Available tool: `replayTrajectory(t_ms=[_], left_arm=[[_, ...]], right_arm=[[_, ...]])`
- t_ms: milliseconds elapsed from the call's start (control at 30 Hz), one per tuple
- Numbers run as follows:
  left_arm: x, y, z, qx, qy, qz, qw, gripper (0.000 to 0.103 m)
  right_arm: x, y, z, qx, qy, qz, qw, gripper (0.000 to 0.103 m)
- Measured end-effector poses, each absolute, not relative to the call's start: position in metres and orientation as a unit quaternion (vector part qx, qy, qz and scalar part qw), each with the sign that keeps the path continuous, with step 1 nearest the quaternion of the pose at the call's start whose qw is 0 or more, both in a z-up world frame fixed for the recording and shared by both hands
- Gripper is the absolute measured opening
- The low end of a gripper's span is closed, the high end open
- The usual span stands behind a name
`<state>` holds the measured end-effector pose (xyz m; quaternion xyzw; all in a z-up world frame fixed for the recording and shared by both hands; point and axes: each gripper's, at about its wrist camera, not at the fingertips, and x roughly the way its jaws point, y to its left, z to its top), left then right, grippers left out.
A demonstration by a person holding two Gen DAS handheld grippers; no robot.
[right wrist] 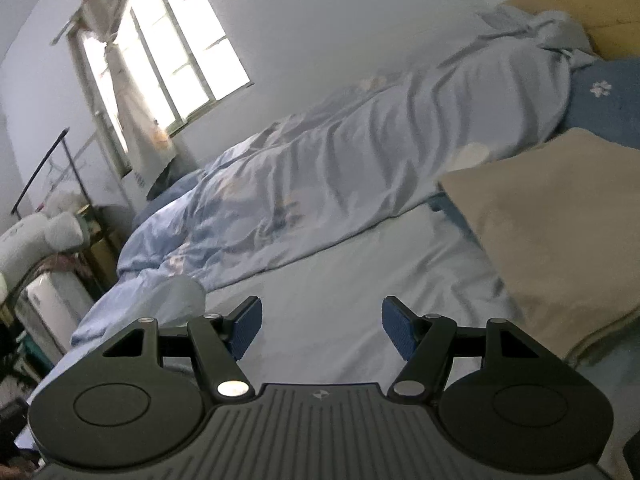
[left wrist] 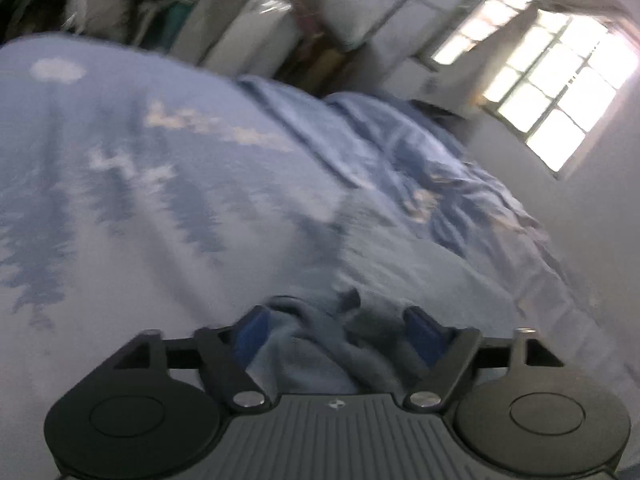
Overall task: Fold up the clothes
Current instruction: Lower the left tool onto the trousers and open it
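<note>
Looking down the left gripper (left wrist: 338, 330): jaws spread wide, blue pads (left wrist: 253, 330) on either side of a bunched grey-blue garment (left wrist: 320, 352). Cloth sits in the gap, but the pads are not pressing on it. The garment is right at the near edge of the bed sheet (left wrist: 140, 220), crumpled into a ridge that runs from the gripper body away toward the far right. Blur hides which end is collar or hem.

The sheet has a pale tree print with white patches. A rumpled blue quilt (left wrist: 420, 168) lies along the far right side, below the window (left wrist: 552, 80).

Right gripper (right wrist: 322, 330): jaws spread, nothing between them, only bare sheet (right wrist: 320, 280) below. The quilt (right wrist: 340, 168) runs as a long roll from near left to far right. A tan folded blanket (right wrist: 560, 240) lies on the right, just beside the gripper's right finger. A blue pillow (right wrist: 608, 100) lies beyond it, at the wooden headboard (right wrist: 580, 0).

Containers: a rack (right wrist: 48, 280) at the far left holds white bags and soft bundles; I can't make out the contents.
</note>
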<state>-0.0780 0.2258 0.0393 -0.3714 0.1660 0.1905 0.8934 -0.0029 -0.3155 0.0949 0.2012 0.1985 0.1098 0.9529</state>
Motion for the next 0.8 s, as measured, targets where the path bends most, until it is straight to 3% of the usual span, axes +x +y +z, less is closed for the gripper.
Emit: replayTrajectory(t_ms=[133, 367, 733, 800], left_arm=[[-0.08, 0.239, 0.036, -0.384, 0.187, 0.186, 0.885, 0.085], [-0.076, 0.268, 0.013, -0.459, 0.22, 0.128, 0.851, 0.103], [-0.032, 0.286, 0.01, -0.47, 0.265, 0.045, 0.841, 0.103], [-0.024, 0.289, 0.01, -0.476, 0.271, 0.041, 0.836, 0.097]], right_arm=[[-0.008, -0.298, 0.094, 0.168, 0.194, 0.144, 0.956, 0.069], [-0.029, -0.252, 0.085, 0.092, 0.198, 0.193, 0.957, 0.069], [-0.084, -0.171, 0.095, 0.011, 0.19, 0.251, 0.949, 0.069], [-0.092, -0.148, 0.099, -0.01, 0.186, 0.27, 0.945, 0.069]])
